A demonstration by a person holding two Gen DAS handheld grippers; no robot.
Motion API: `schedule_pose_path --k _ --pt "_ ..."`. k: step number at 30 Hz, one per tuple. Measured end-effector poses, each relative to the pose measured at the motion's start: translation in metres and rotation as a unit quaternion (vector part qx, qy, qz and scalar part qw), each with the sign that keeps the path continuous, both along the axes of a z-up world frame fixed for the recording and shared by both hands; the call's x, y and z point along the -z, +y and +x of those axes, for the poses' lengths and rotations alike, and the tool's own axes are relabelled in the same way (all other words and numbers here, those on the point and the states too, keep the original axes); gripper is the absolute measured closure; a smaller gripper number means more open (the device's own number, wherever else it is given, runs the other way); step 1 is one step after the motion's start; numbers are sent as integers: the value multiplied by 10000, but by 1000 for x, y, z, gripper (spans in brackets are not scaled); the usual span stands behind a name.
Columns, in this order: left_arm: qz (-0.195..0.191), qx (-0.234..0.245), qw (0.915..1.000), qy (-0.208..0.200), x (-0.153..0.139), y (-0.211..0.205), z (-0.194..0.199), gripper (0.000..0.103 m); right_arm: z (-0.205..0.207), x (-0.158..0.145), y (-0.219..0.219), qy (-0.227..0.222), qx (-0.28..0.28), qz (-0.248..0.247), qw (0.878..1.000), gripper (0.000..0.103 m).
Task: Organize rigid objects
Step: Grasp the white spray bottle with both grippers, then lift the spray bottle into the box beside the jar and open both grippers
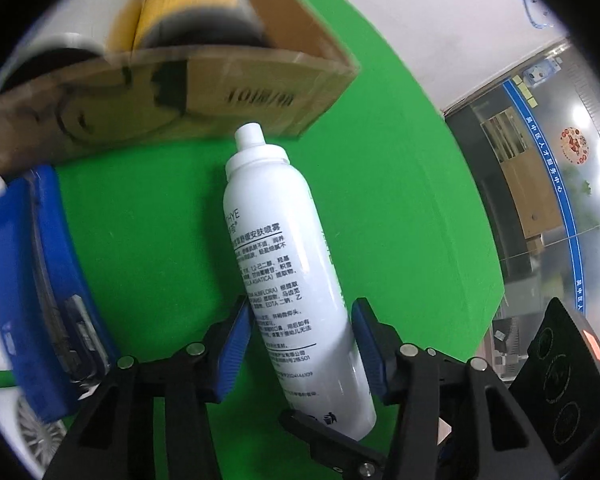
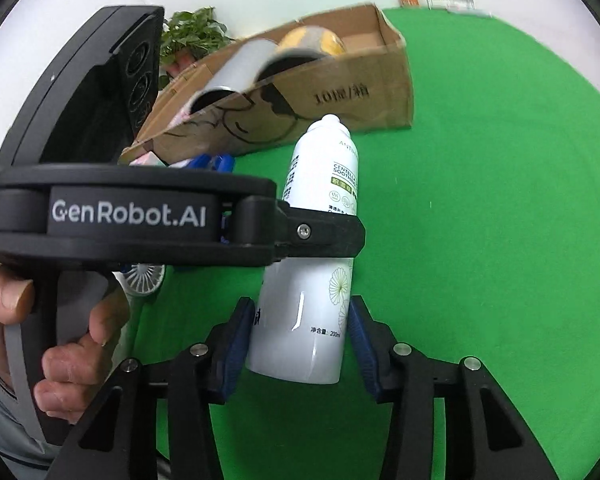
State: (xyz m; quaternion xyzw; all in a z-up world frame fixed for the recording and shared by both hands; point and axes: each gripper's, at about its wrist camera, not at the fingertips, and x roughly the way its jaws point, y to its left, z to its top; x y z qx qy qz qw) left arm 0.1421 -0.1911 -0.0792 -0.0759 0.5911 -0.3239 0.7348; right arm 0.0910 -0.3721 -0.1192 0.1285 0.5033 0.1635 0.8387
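A white spray bottle [image 1: 284, 264] with printed text is held above the green mat, nozzle toward a cardboard box [image 1: 204, 92]. My left gripper [image 1: 300, 344] has its blue pads [image 1: 236, 356] on either side of the bottle's lower body, with a small gap at the right pad. In the right wrist view the bottle [image 2: 312, 264] sits between my right gripper's [image 2: 300, 344] pads, the left pad touching and a gap at the right. The left gripper's finger crosses the bottle there. The box [image 2: 300, 92] holds a yellow roll [image 2: 312, 42] and a silver can [image 2: 236, 72].
A blue object [image 1: 40, 280] lies at the left on the green mat [image 1: 400, 220]. A white fan [image 2: 144, 276] lies below the left gripper's body. A potted plant [image 2: 192, 36] stands behind the box. Small packets [image 2: 432, 0] lie at the mat's far edge.
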Motion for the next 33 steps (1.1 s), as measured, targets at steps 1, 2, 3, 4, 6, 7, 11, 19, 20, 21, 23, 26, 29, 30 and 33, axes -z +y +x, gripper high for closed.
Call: schedule_pose_path --k 1,2,3,4,6,7,11,19,20,21,23,26,29,30,33 --pt "-10 9 9998 -196 -14 0 -2 54 -1 -8 1 -126 -6 -45 9999 58" --pt "-31 7 9993 -381 -28 0 -2 54 -3 -18 0 -267 -4 -77 9996 58" --pt "-55 -2 9985 -544 -40 0 0 54 -1 -29 0 -413 -6 -112 9991 59" --pt "-79 -11 9976 -688 -51 -1 4 54 2 -42 -1 -565 -3 -140 9983 59" --pt "-126 -2 9941 -1081 -85 -3 13 54 14 -69 -2 -880 -18 -241 9958 59" --pt "-132 12 9924 -1221 -97 -3 20 54 20 -80 -3 -996 -32 -294 9946 59" --pt "-121 -37 9865 -1630 -149 -10 72 54 71 -127 -8 -1386 -120 -480 9891 59" --pt "-41 -257 9966 -777 -137 -29 198 55 210 -143 -26 -734 -372 -497 9954 59" --pt "-5 -239 9977 -639 -127 -32 206 55 218 -138 -26 -656 -353 -535 9958 59" --pt "21 -207 9983 -552 -118 -35 210 55 227 -127 -26 -538 -332 -610 9961 59" --pt "80 -152 9995 -269 -93 -38 219 55 243 -108 -22 -374 -299 -649 9967 59" --pt "109 -106 9999 65 -65 -40 221 55 261 -79 -19 -130 -281 -572 9979 59" --pt "221 30 9993 305 -42 -48 217 55 265 -58 -21 70 -239 -623 9977 59" --pt "247 77 9990 354 -38 -50 217 55 267 -50 -16 154 -208 -656 9975 59" --pt "273 150 9985 449 -32 -60 214 56 272 -40 -14 195 -94 -856 9961 59"
